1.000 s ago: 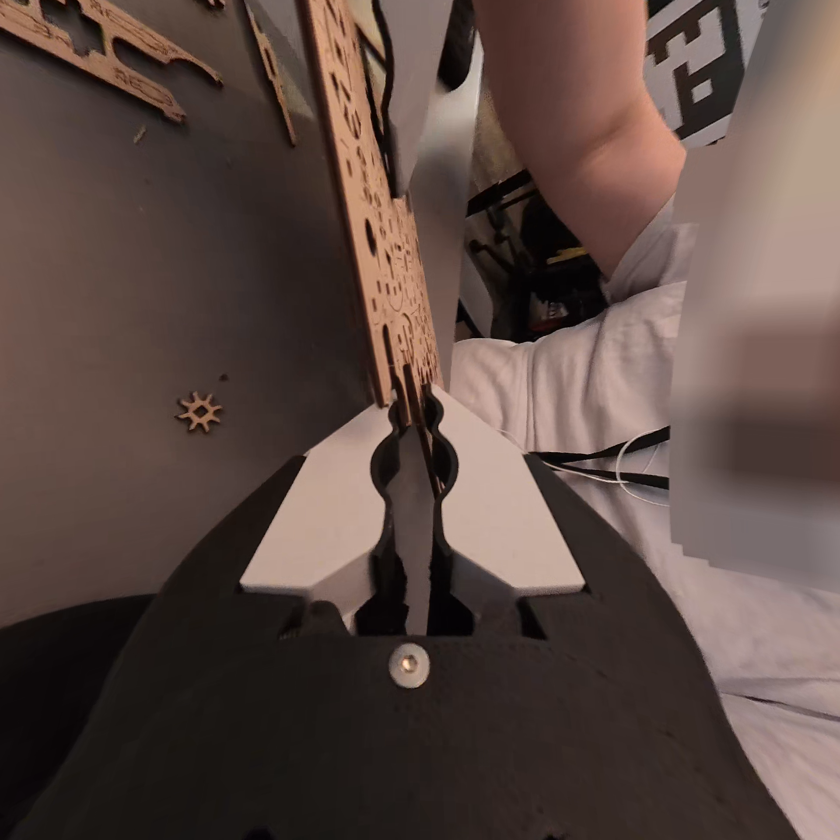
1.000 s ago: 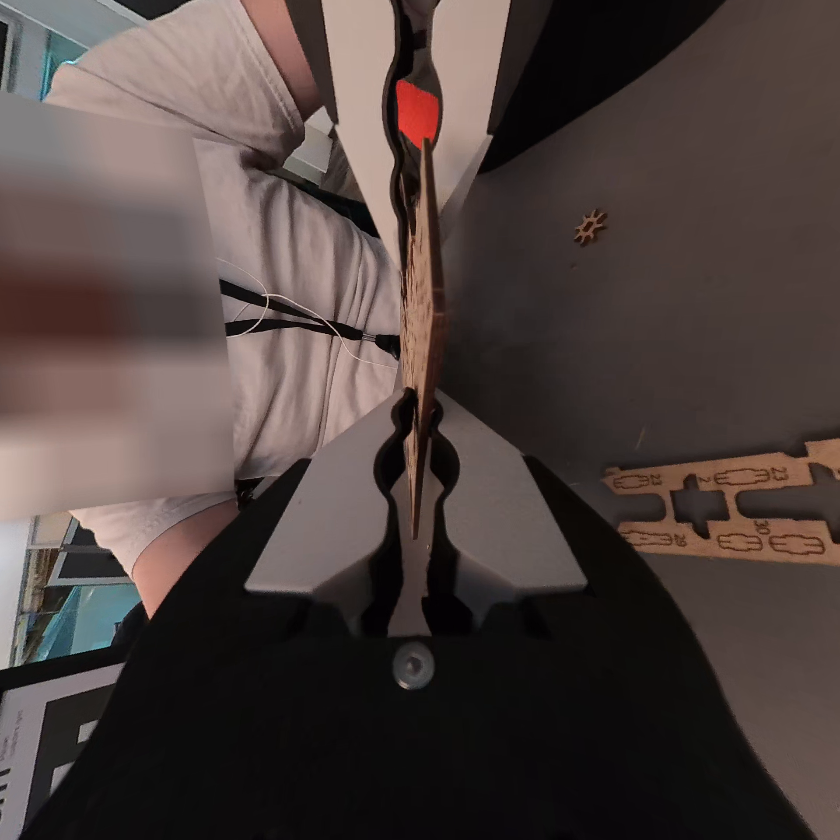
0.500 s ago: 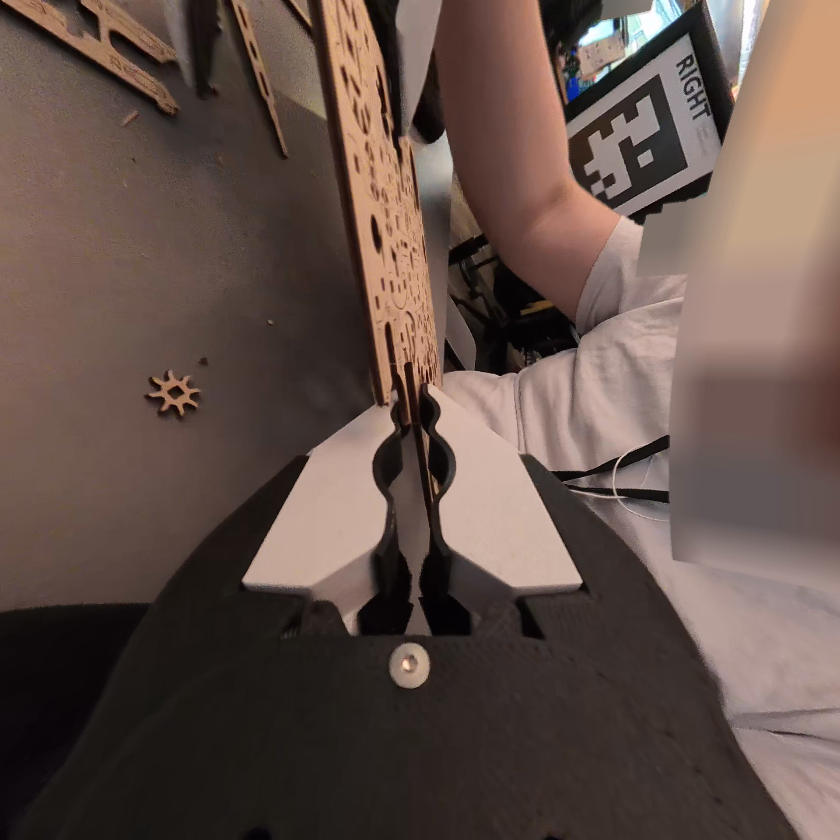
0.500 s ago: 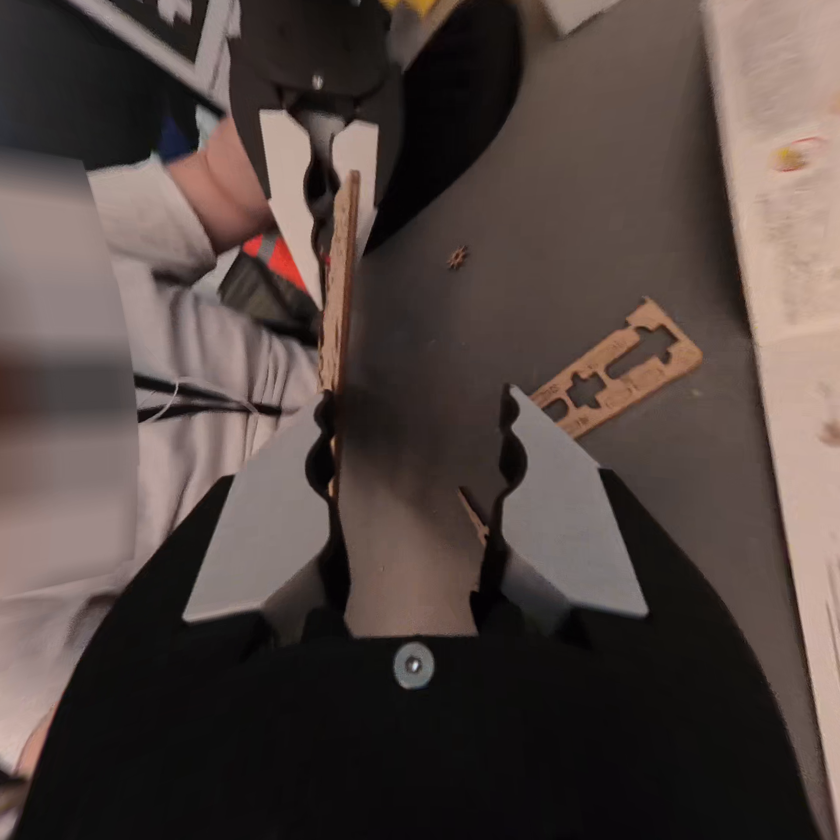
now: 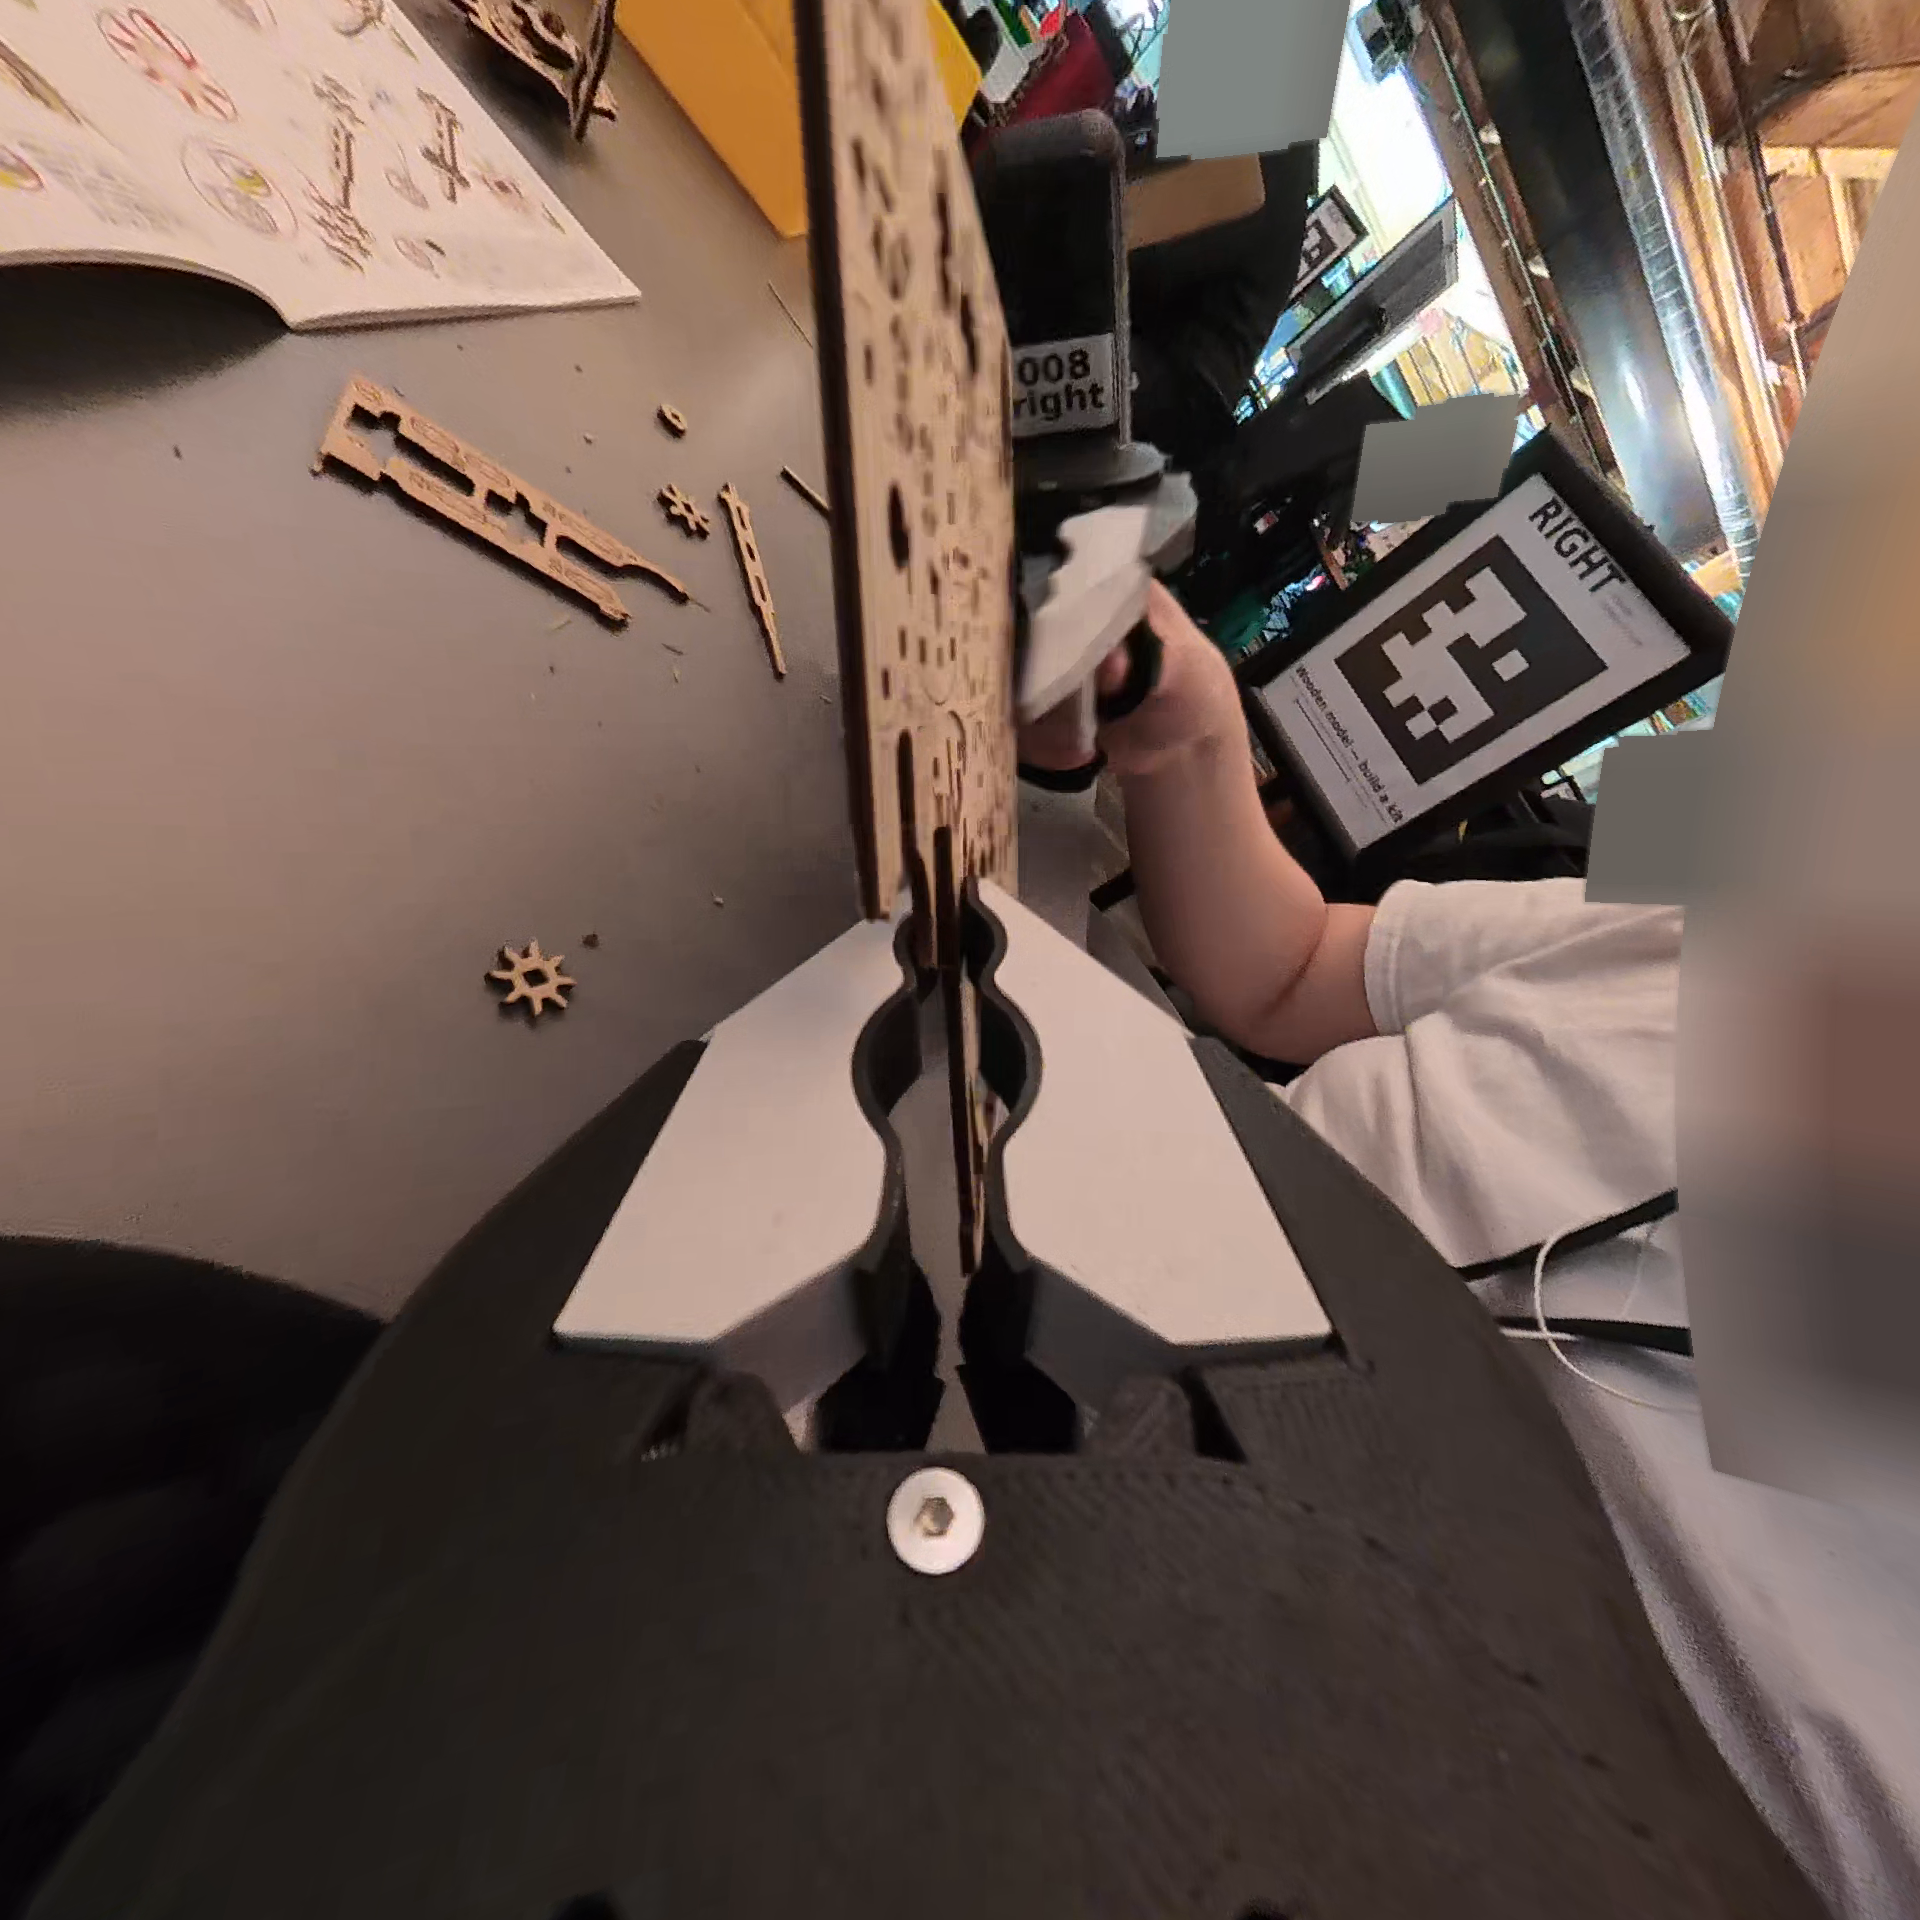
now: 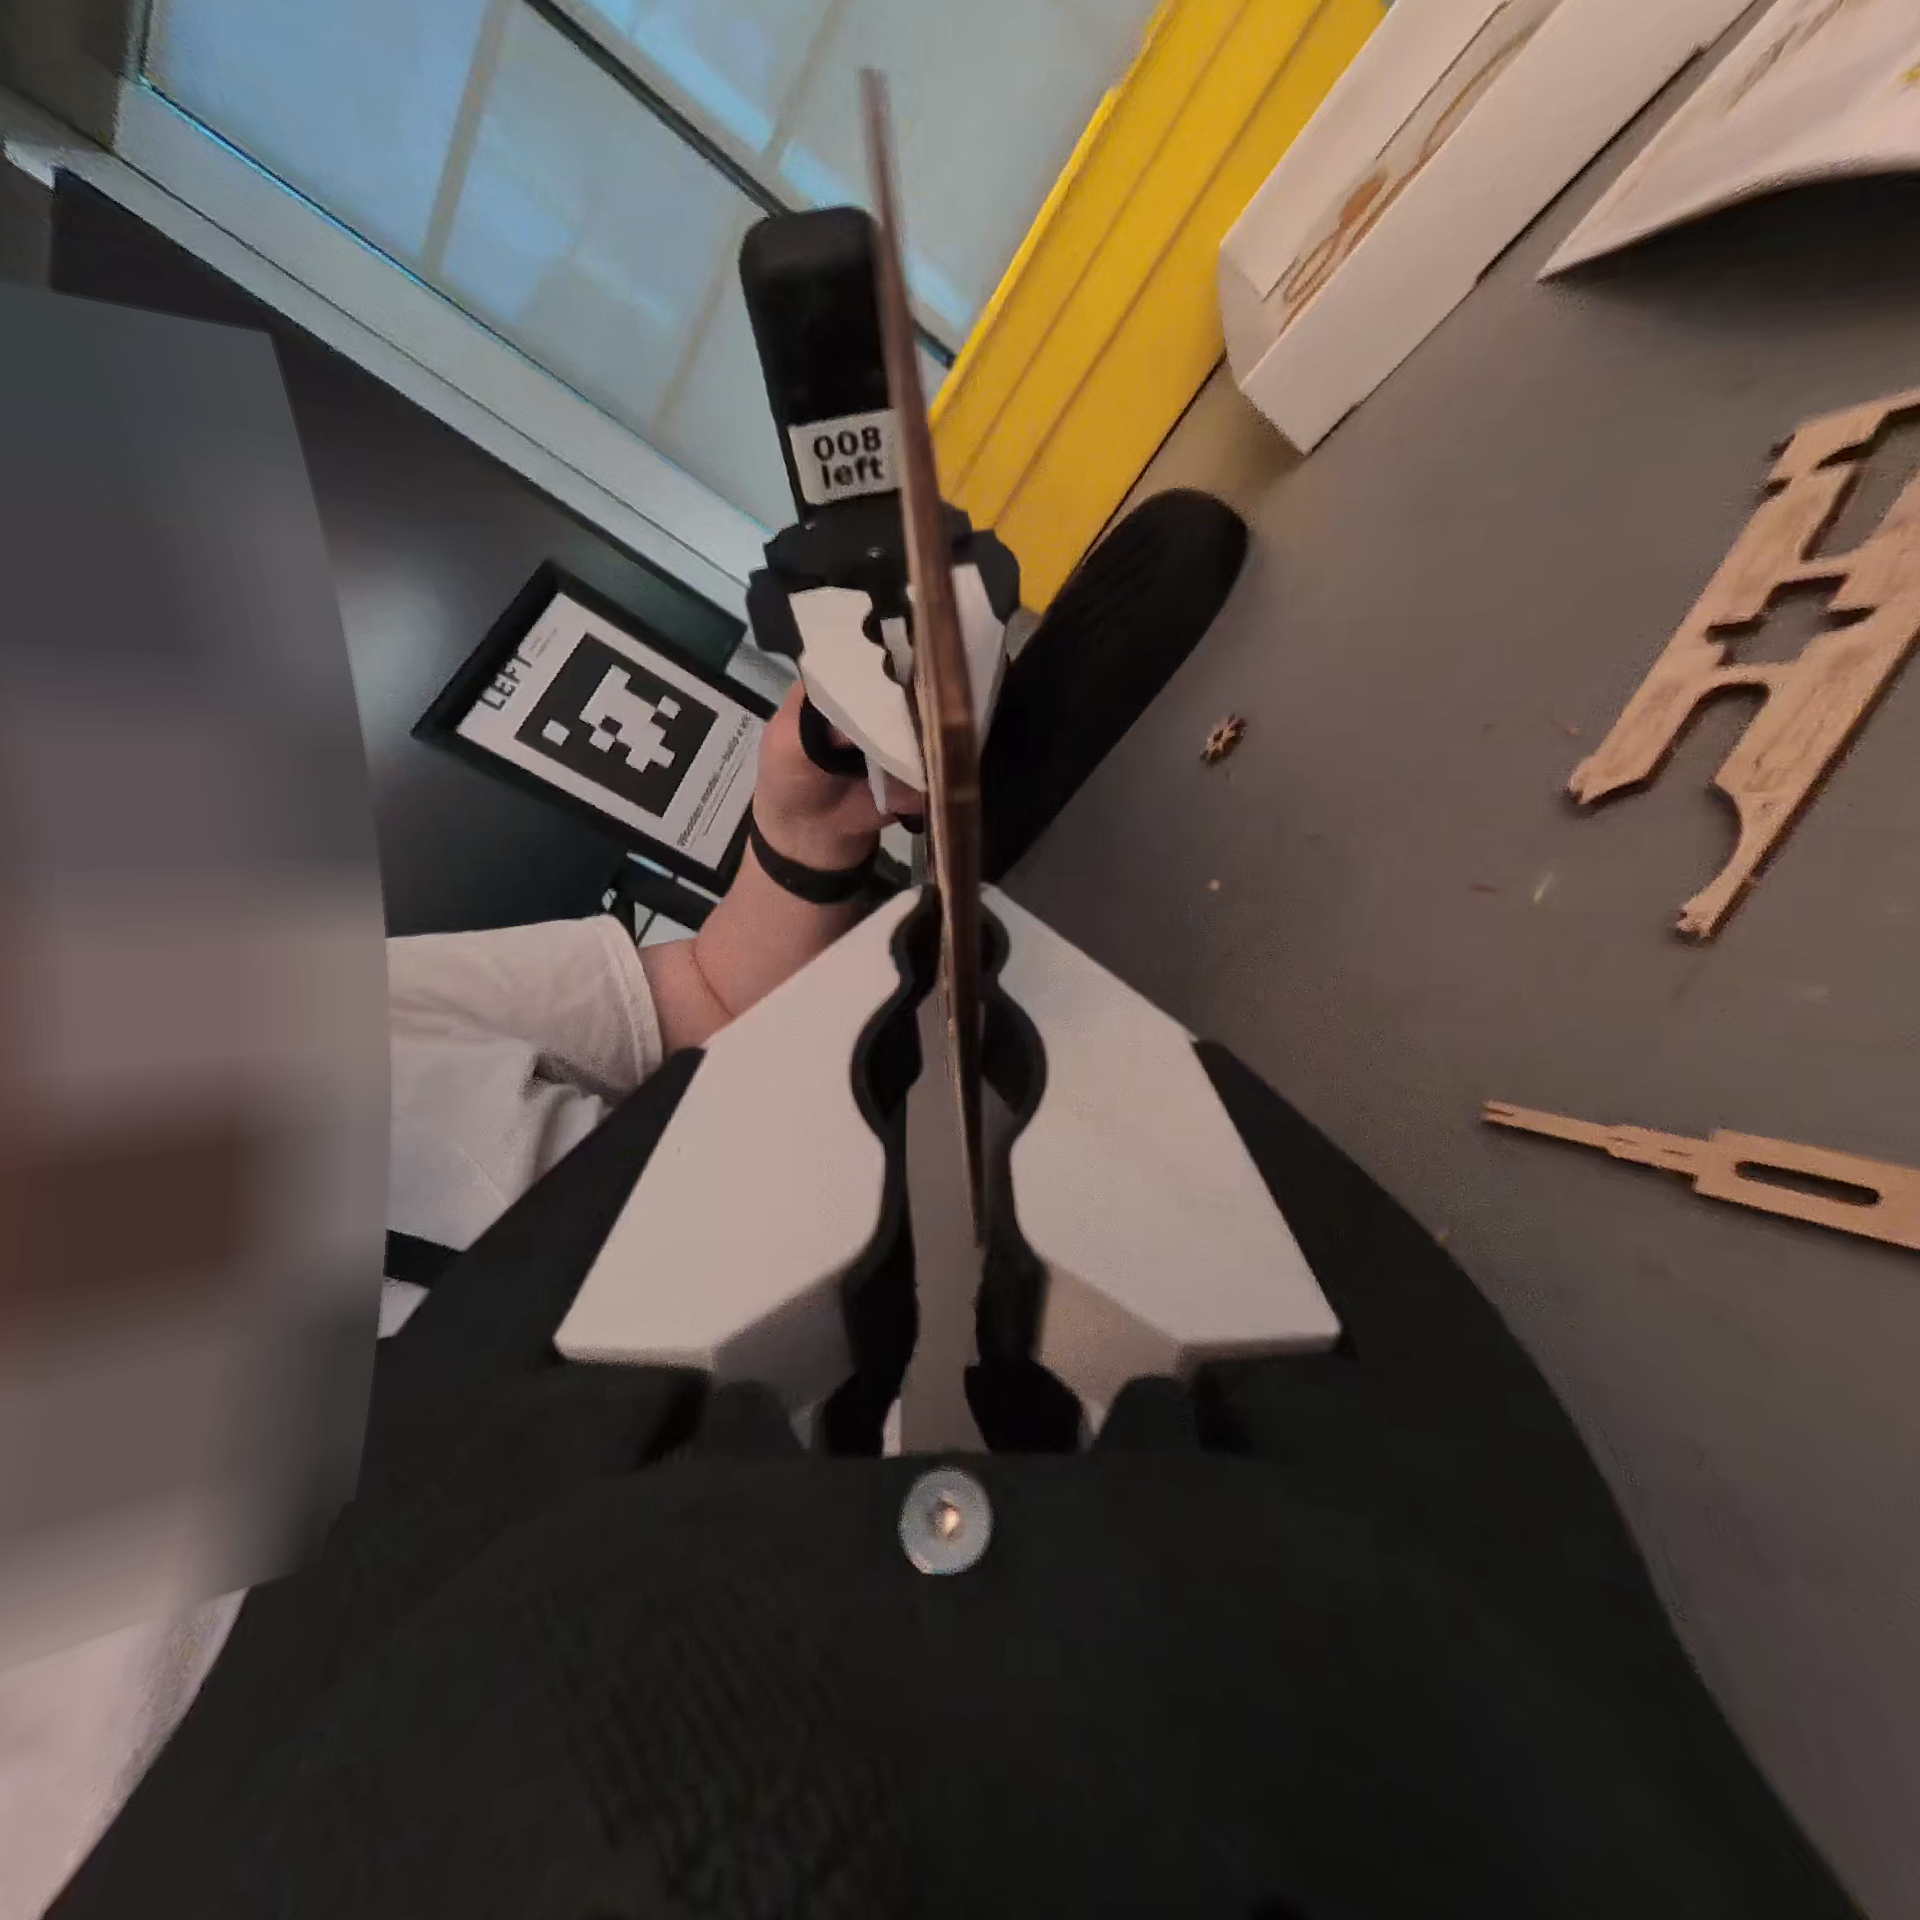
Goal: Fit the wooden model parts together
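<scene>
The wooden sheet (image 5: 920,499) is held in the air above the grey desk (image 5: 312,810), clamped at both ends. Its long axis runs straight from one gripper to the other, and it stands edge-on to the desk, so that the right wrist view meets it as a thin dark blade (image 6: 940,665). In the left wrist view its flat face, pierced with many small cut-outs, is turned towards the desk side. The left gripper (image 5: 948,914) is clenched on the near end of the sheet, which runs back between its white fingers (image 5: 790,1122) along the centre line. The right gripper (image 6: 951,914) is likewise closed on the opposite end, the sheet's edge lying between its fingers (image 6: 1132,1122). Each gripper appears in the other's view at the far end of the sheet, gripped by a hand (image 5: 1153,707). On the desk beside the sheet lie loose wooden pieces: a small gear (image 5: 530,979), a long slotted frame offcut (image 5: 488,499), a narrow strip (image 5: 753,577) and a tiny gear (image 5: 684,511). An open instruction booklet (image 5: 260,177) and a yellow bin (image 5: 717,125) lie farther off.
</scene>
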